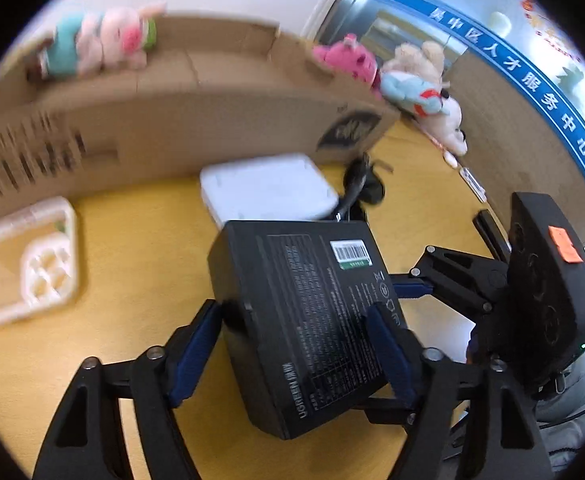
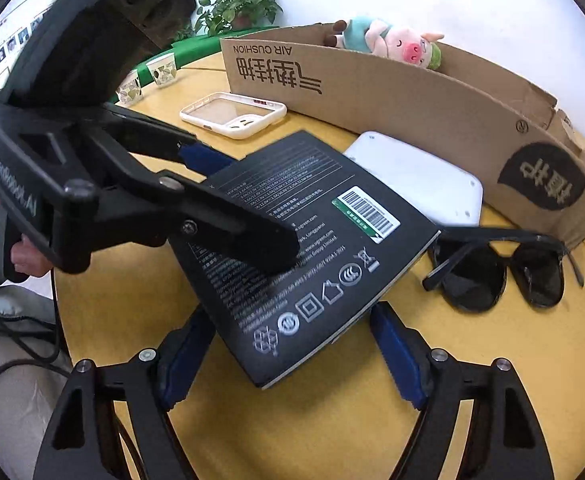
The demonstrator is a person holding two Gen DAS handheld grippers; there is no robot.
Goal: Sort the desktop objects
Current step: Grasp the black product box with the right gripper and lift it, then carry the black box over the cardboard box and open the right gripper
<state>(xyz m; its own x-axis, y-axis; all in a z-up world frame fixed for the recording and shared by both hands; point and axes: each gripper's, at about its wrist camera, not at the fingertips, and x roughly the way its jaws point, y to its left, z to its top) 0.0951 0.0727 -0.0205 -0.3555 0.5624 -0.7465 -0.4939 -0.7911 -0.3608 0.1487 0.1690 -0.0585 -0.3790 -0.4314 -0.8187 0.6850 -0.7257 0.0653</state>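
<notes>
Both grippers straddle the black box (image 2: 304, 248) on the yellow table (image 2: 372, 420), left gripper (image 1: 296, 354) pinching its sides, right gripper (image 2: 292, 356) apparently parted, seemingly for a two-handed lift.

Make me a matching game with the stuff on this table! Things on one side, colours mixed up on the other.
Things:
1. box with the barcode
2. phone case
3. piggy toy's shirt
4. table top

Colours:
A. teal
B. yellow
C. black
D. white

Pairs: 1-C, 2-D, 3-A, 4-B
</notes>
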